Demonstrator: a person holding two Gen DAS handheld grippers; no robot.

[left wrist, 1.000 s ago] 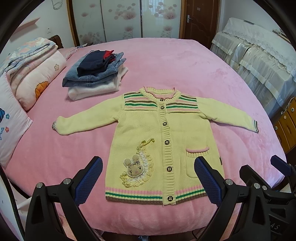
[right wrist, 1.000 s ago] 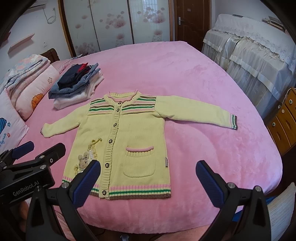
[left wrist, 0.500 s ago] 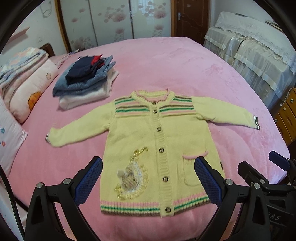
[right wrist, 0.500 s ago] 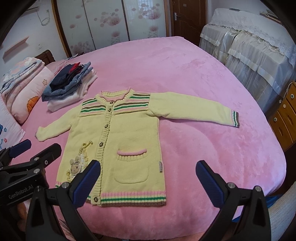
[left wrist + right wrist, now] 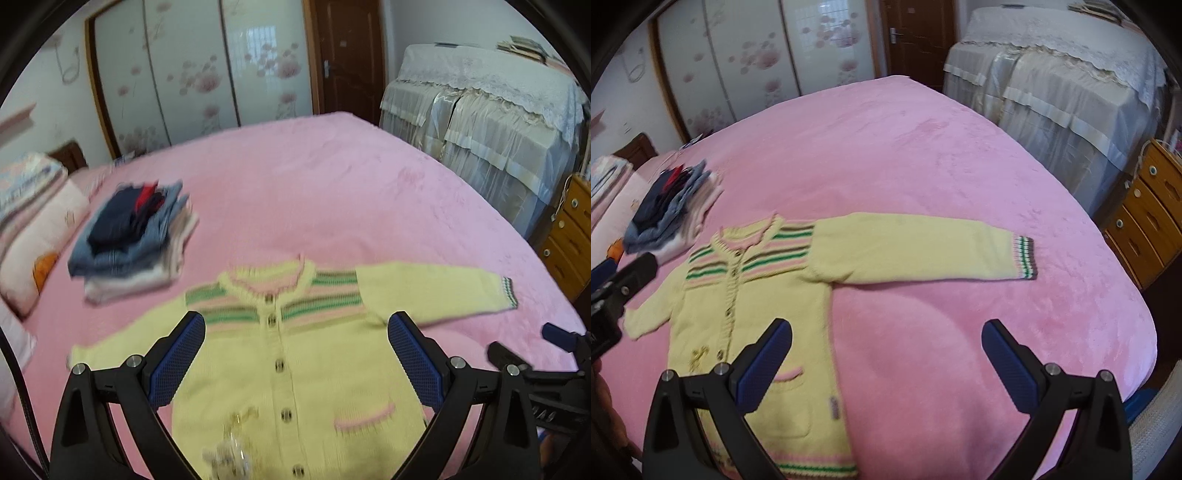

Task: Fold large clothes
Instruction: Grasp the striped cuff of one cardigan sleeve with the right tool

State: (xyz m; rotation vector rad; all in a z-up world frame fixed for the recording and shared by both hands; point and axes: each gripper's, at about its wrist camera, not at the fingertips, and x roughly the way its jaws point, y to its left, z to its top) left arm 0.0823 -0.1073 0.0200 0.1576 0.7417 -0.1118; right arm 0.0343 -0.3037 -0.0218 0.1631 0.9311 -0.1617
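Observation:
A yellow knit cardigan [image 5: 295, 354] with green, pink and brown stripes lies flat and buttoned on the pink bed, sleeves spread out. It also shows in the right wrist view [image 5: 768, 295], its right sleeve [image 5: 923, 247] stretched toward the bed's right side. My left gripper [image 5: 295, 354] is open and empty, hovering above the cardigan's chest. My right gripper [image 5: 886, 362] is open and empty, above the bed just right of the cardigan's body, below the right sleeve.
A stack of folded clothes [image 5: 133, 236] sits on the pink bed [image 5: 351, 192] at the far left, also in the right wrist view [image 5: 668, 210]. Pillows [image 5: 33, 236] lie at the left edge. A covered cabinet [image 5: 1071, 85] and wooden drawers [image 5: 1148, 210] stand right.
Both grippers have moved forward over the bed, so the cardigan sits lower and closer. The right gripper has shifted right toward the sleeve. The cardigan has not moved.

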